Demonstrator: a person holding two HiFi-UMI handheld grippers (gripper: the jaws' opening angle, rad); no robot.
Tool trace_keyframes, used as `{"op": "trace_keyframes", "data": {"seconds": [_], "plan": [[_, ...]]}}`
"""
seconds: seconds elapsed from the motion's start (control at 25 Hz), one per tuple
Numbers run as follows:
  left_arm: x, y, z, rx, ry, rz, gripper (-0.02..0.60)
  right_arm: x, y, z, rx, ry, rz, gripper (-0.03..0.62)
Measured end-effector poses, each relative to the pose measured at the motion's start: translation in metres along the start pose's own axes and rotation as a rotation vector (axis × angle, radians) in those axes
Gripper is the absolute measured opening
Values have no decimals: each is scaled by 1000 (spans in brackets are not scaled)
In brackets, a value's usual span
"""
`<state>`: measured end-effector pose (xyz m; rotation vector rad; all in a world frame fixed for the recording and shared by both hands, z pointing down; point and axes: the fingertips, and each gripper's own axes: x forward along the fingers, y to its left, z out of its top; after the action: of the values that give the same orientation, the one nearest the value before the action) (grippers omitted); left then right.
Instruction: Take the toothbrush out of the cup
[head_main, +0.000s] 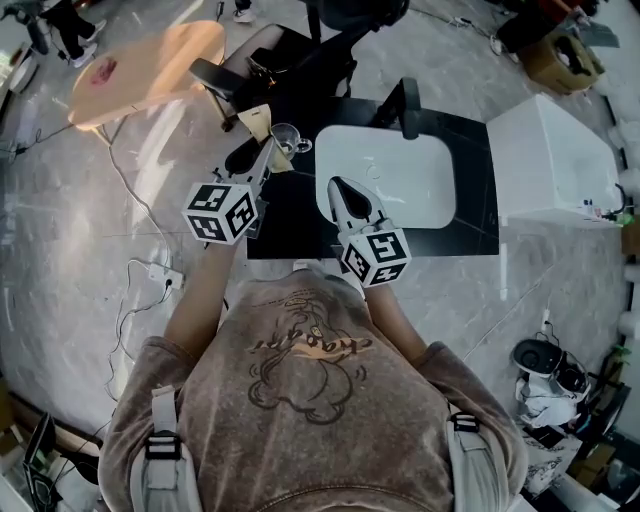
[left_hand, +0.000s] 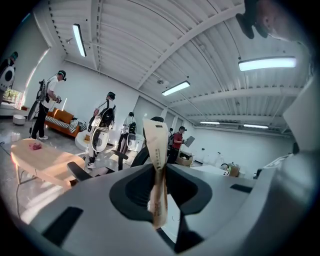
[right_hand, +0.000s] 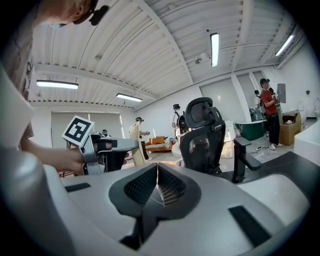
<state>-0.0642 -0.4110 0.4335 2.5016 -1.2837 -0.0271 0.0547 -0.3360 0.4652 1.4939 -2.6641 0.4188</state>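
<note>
The toothbrush (head_main: 257, 121) is in a tan paper wrapper. My left gripper (head_main: 268, 148) is shut on it and holds it in the air, just left of the clear cup (head_main: 286, 137) at the counter's back left corner. In the left gripper view the wrapped toothbrush (left_hand: 156, 165) stands upright, pinched between the jaws of the left gripper (left_hand: 159, 172). My right gripper (head_main: 341, 190) hovers over the white basin's left edge; its jaws meet with nothing between them in the right gripper view, where that right gripper (right_hand: 157, 172) faces the left gripper (right_hand: 102, 147) and the wrapped toothbrush (right_hand: 134, 134).
A white basin (head_main: 400, 185) sits in a black counter (head_main: 470, 215), with a black faucet (head_main: 410, 108) behind it. A black office chair (head_main: 310, 50) stands beyond the counter, a round wooden table (head_main: 150, 70) at far left, a white cabinet (head_main: 555, 160) at right. People stand far off.
</note>
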Motion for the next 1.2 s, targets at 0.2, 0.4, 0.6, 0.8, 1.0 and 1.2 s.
{"op": "trace_keyframes", "data": {"seconds": [0.2, 0.4, 0.6, 0.8, 1.0, 1.2], "plan": [[-33, -18, -21, 72, 31, -12, 85, -3, 15, 0, -16, 5, 24, 18], [-67, -33, -35, 81, 38, -11, 86, -12, 34, 1, -29, 6, 45, 18], [-88, -40, -41, 62, 33, -6, 86, -26, 57, 2, -36, -5, 48, 18], [-107, -52, -37, 55, 6, -23, 86, -54, 73, -2, -25, -18, 11, 18], [-118, -59, -36, 45, -16, -35, 86, -78, 86, -9, 9, -20, 0, 19], [-131, -66, -38, 40, -25, -30, 85, -91, 98, -14, 3, -17, 19, 18]]}}
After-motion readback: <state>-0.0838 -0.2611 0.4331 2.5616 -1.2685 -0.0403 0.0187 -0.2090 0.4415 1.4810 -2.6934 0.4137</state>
